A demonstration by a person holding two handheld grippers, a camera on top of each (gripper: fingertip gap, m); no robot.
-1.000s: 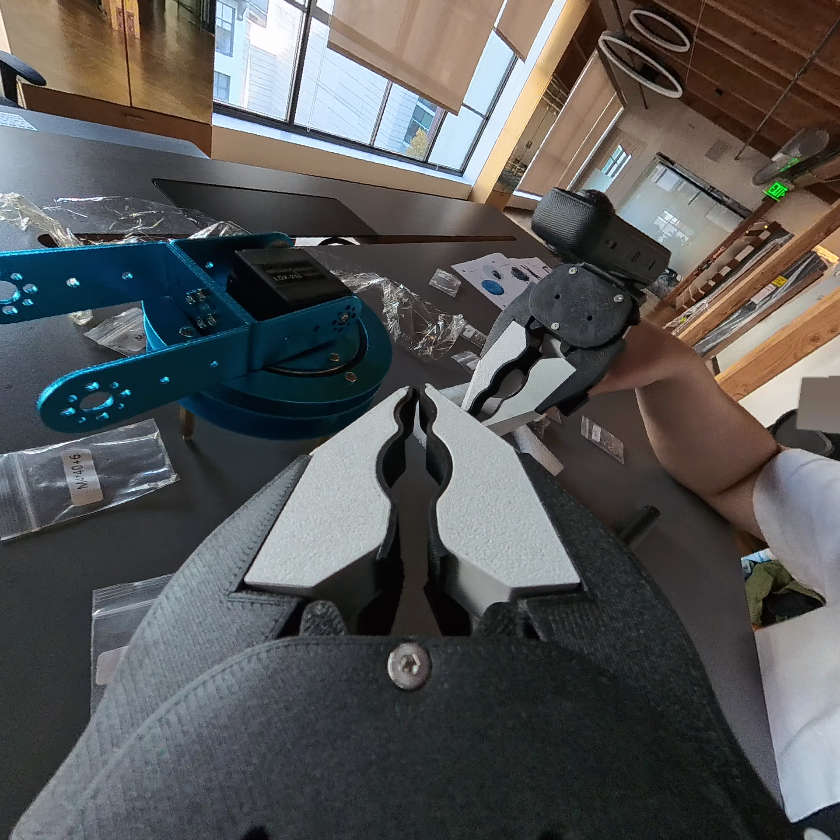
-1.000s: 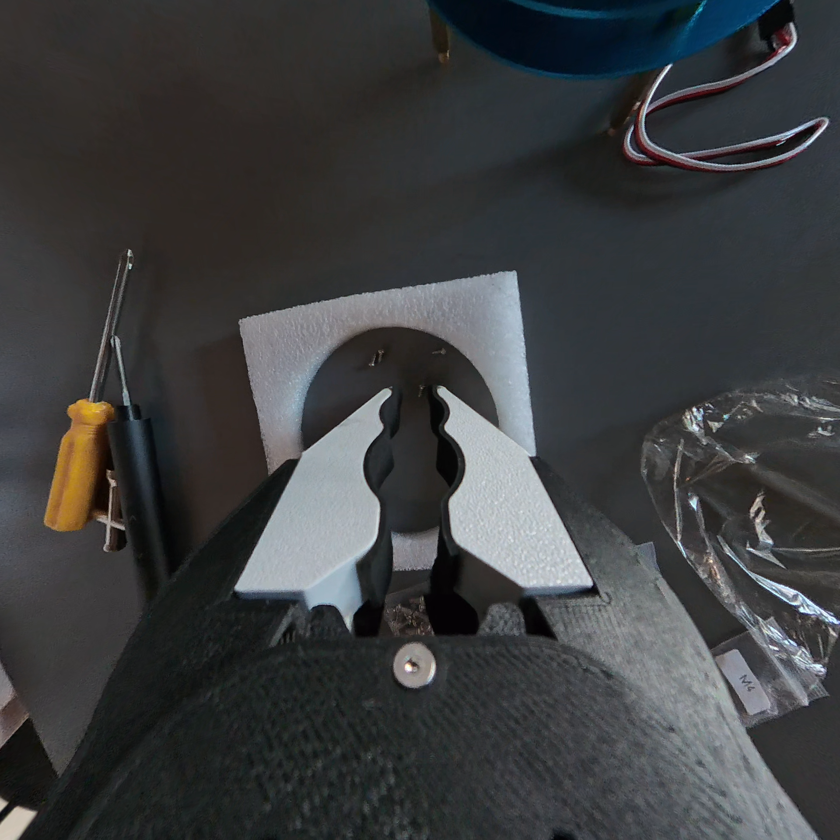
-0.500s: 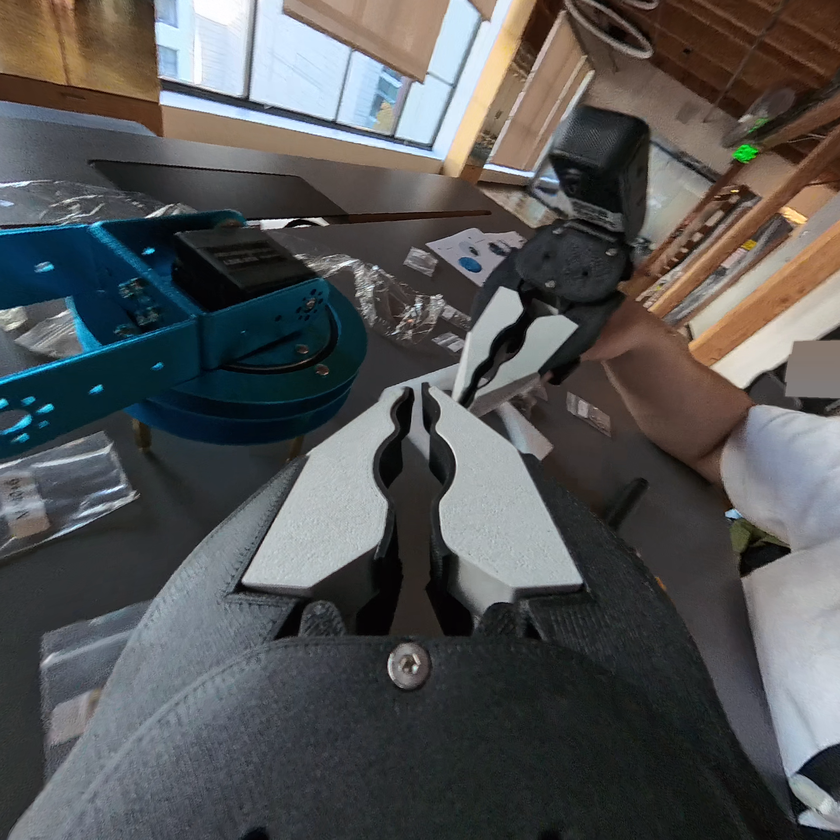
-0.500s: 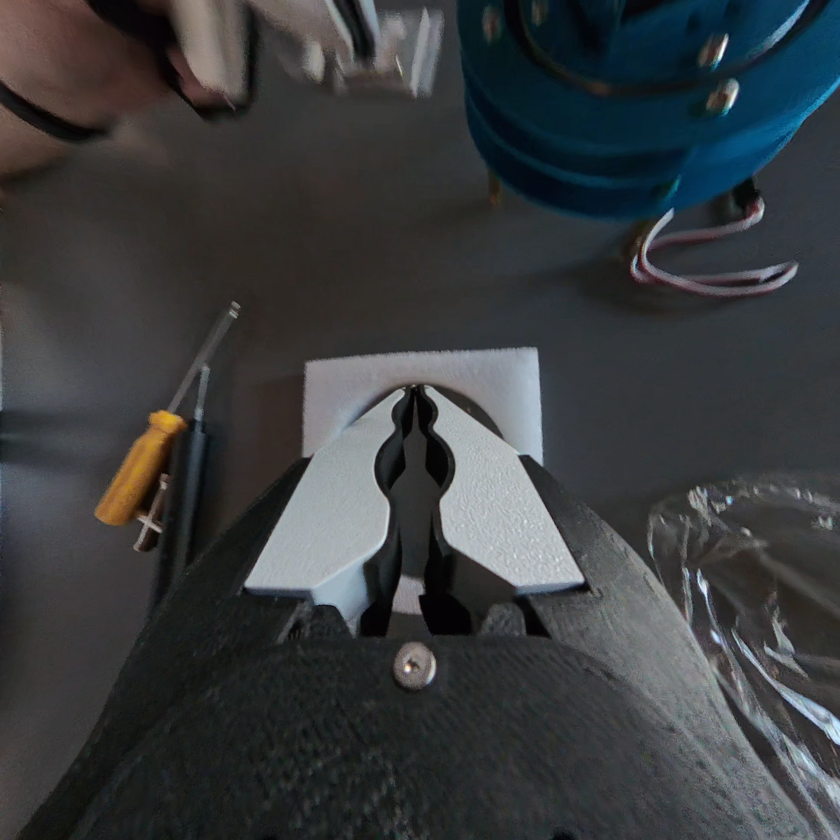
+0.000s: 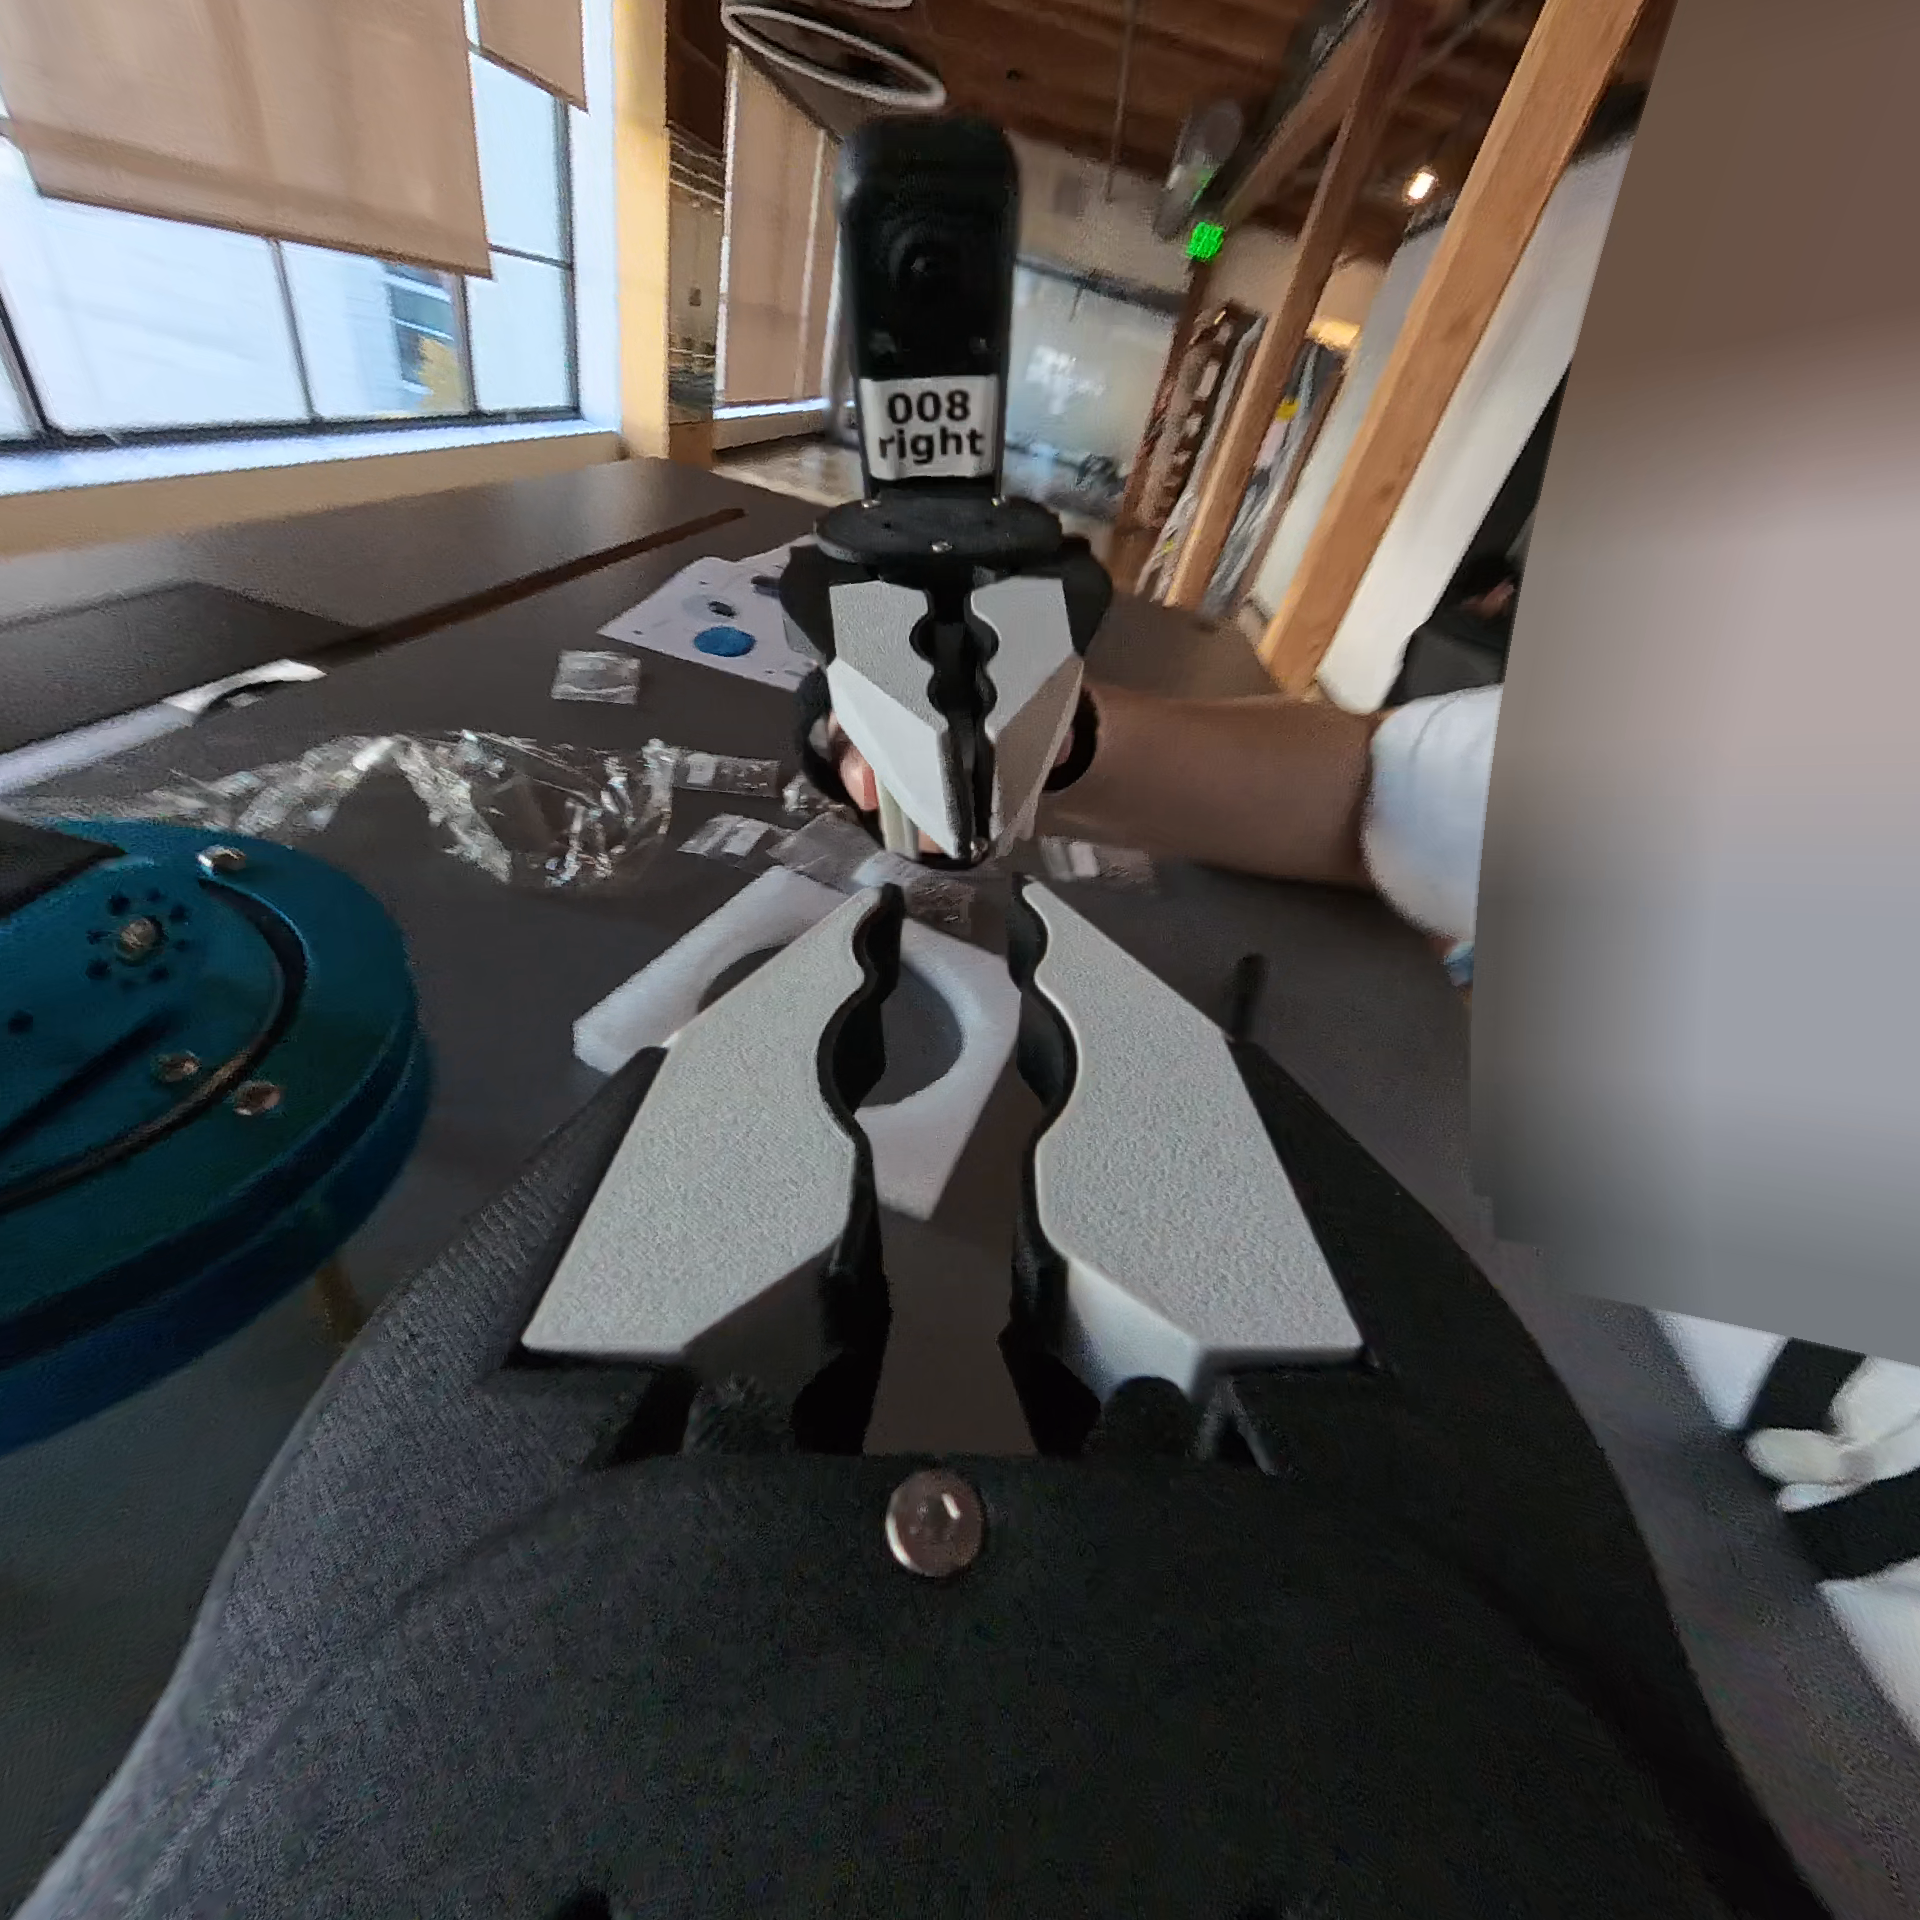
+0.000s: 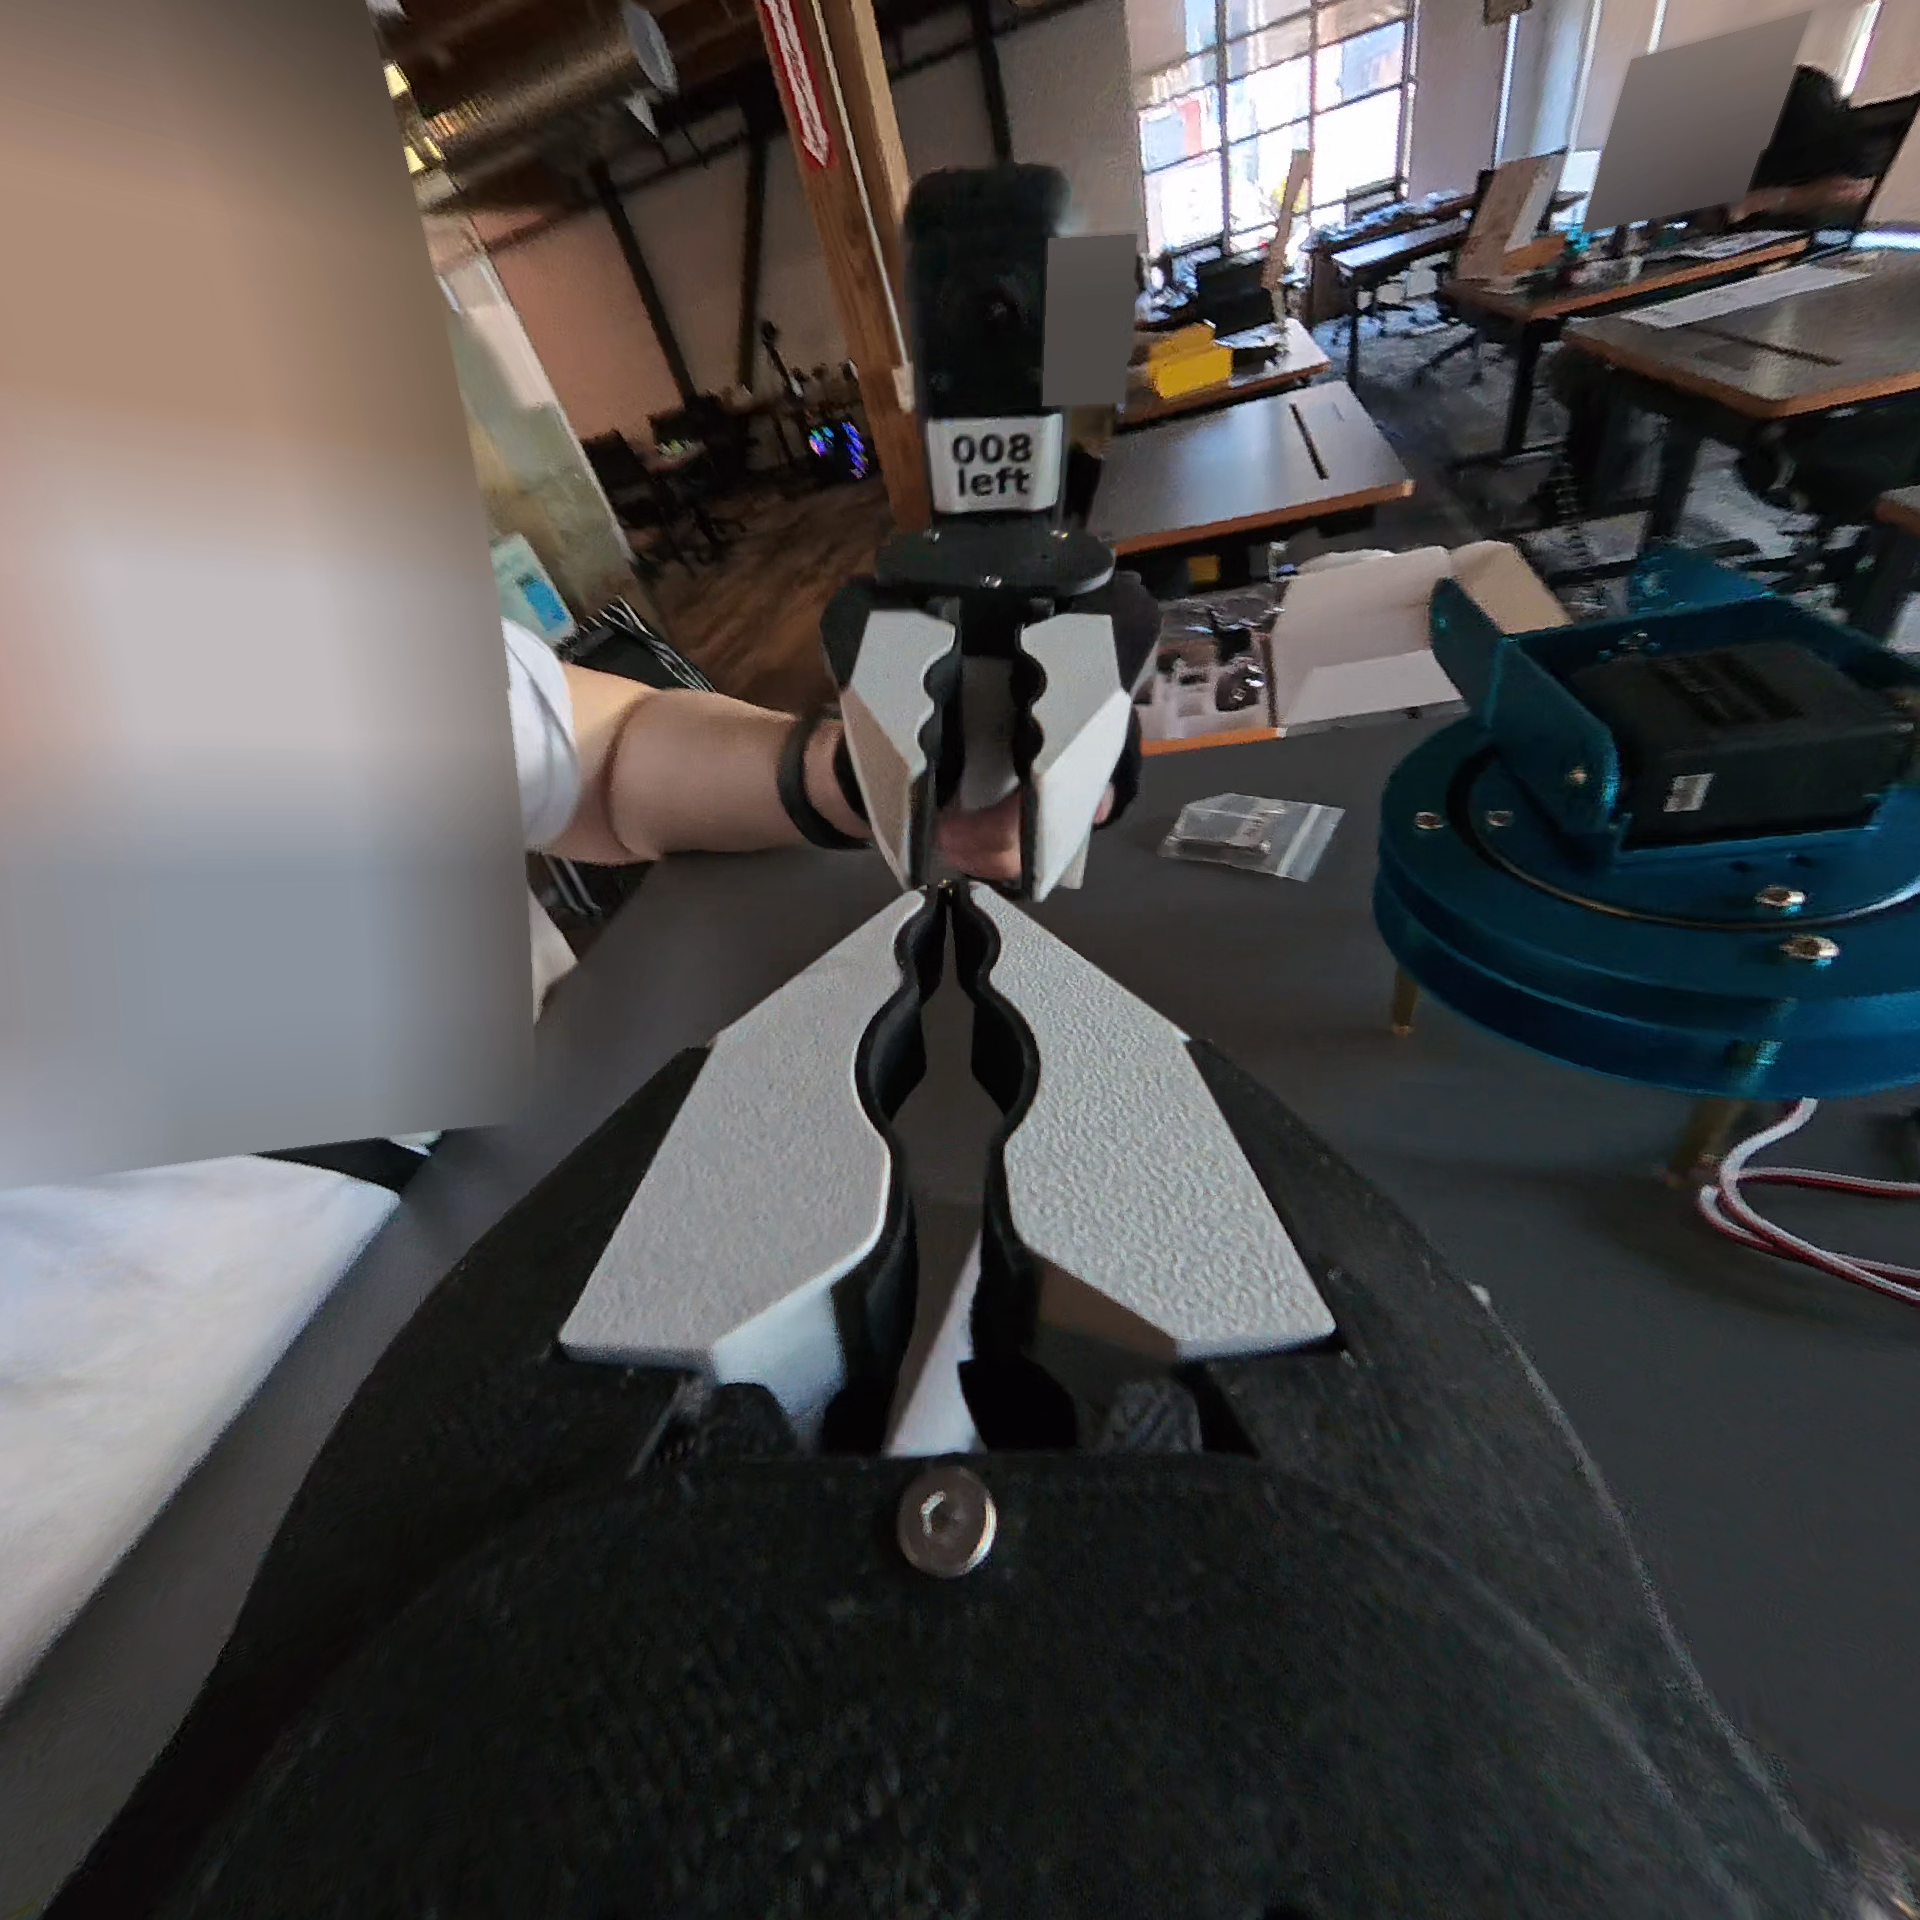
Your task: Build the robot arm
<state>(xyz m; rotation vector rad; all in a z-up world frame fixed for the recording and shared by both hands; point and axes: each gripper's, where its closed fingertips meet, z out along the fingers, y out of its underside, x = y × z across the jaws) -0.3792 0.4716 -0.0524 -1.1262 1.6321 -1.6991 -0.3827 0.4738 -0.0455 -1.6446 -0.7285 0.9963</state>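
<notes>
The tiny screw (image 6: 943,885) sits pinched at your clenched right gripper's (image 6: 948,902) tips; your left gripper (image 5: 951,909) gapes empty. Any slackening probably drops it.

Daylight from windows (image 5: 281,343) upper left, blown out white. Table (image 5: 499,665) dim, soft shadows. Wide-angle bending at edges. Slight motion blur in background, both views.

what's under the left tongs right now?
Under the open left tongs: a white foam square with a round cutout showing dark table. The fingers cover much of it; whether anything lies in the cutout can't be seen.
</notes>
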